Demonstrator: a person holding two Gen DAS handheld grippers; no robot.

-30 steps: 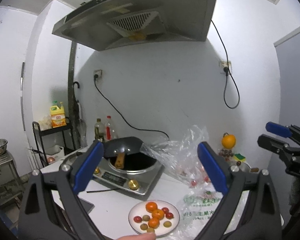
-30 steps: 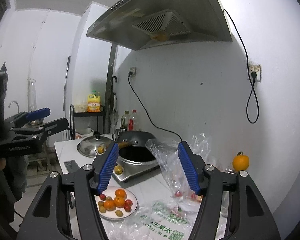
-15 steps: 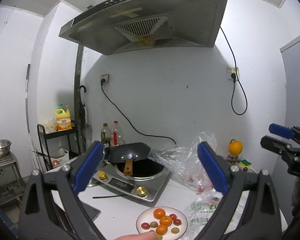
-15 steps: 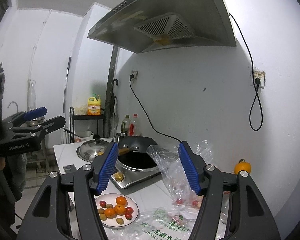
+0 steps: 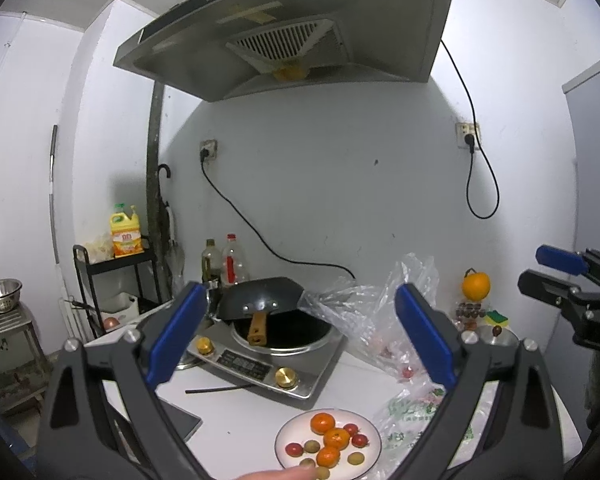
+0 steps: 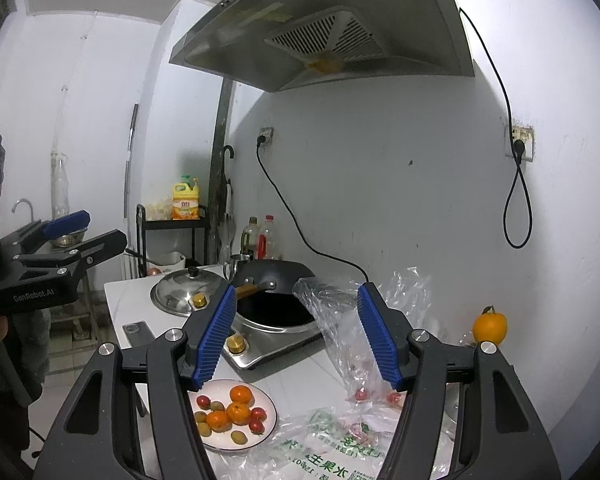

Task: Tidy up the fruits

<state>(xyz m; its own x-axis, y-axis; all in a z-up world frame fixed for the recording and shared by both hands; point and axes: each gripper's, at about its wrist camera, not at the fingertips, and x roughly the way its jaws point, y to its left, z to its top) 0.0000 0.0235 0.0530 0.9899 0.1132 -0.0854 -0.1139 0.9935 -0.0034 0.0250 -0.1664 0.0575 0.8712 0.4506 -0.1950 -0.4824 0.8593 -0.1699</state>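
A white plate (image 5: 367, 460) (image 6: 268, 420) on the white counter holds three small oranges, red cherry tomatoes and green-yellow fruits. A clear plastic bag (image 5: 376, 320) (image 6: 352, 320) with a few red tomatoes inside lies right of the plate. A single orange (image 5: 476, 285) (image 6: 489, 328) stands at the back right. My left gripper (image 5: 300, 344) is open and empty, held high above the counter. My right gripper (image 6: 296, 340) is open and empty, also well above the plate and bag. Each gripper shows at the edge of the other's view.
An induction stove (image 5: 276, 364) with a black wok (image 5: 260, 300) sits behind the plate. A pot lid (image 6: 180, 300) and a phone (image 6: 138, 330) lie left of it. Bottles (image 5: 230, 260), a black rack (image 5: 112, 272) and a range hood (image 5: 284, 32) stand behind.
Both grippers have tilted up and drawn back, so the plate and counter sit lower in both views. The jaws stayed open.
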